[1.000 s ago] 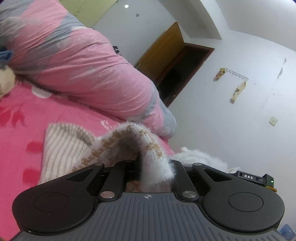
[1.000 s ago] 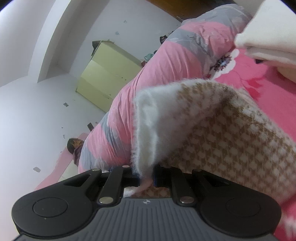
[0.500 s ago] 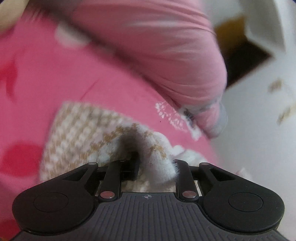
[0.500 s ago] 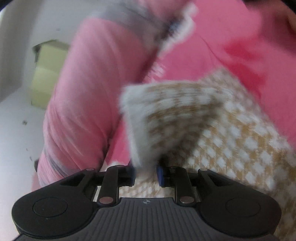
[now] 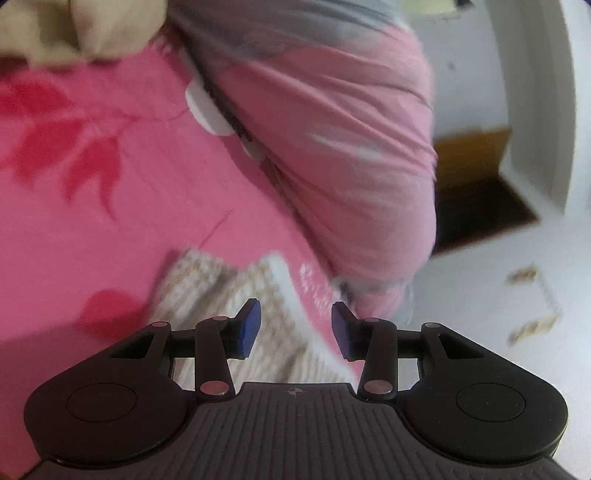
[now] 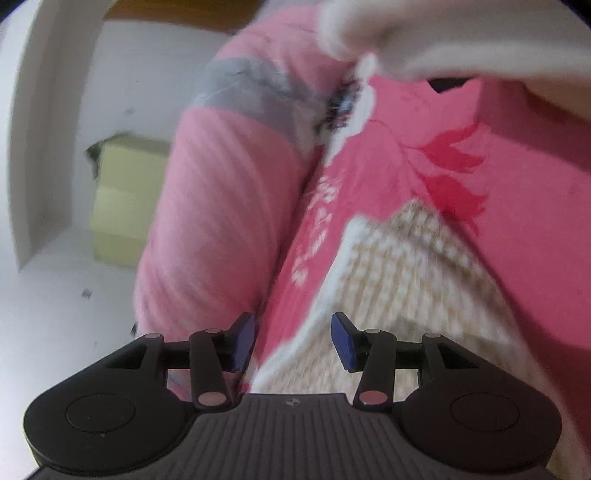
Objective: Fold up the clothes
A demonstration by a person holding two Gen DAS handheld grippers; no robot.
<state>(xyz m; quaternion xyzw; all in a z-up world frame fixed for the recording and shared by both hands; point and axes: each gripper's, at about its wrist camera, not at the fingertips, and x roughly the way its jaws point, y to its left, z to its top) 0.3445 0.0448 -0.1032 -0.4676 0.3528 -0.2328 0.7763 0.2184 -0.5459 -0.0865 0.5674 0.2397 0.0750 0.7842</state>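
Note:
A fuzzy white and tan checked sweater (image 5: 236, 295) lies flat on the pink flowered bed sheet (image 5: 110, 192). It also shows in the right wrist view (image 6: 399, 280). My left gripper (image 5: 295, 328) is open and empty, just above the sweater's near edge. My right gripper (image 6: 293, 339) is open and empty, over the sweater's white trimmed edge. Both views are blurred by motion.
A rolled pink and grey quilt (image 5: 347, 140) lies along the far side of the bed, also in the right wrist view (image 6: 221, 192). Cream folded clothes (image 6: 461, 40) sit at the top right, beige cloth (image 5: 74, 29) at the top left. A yellow cabinet (image 6: 122, 199) stands by the wall.
Both grippers were shut on the sweater and held it up. They lowered it onto the bed and opened, and the sweater now lies flat beneath them.

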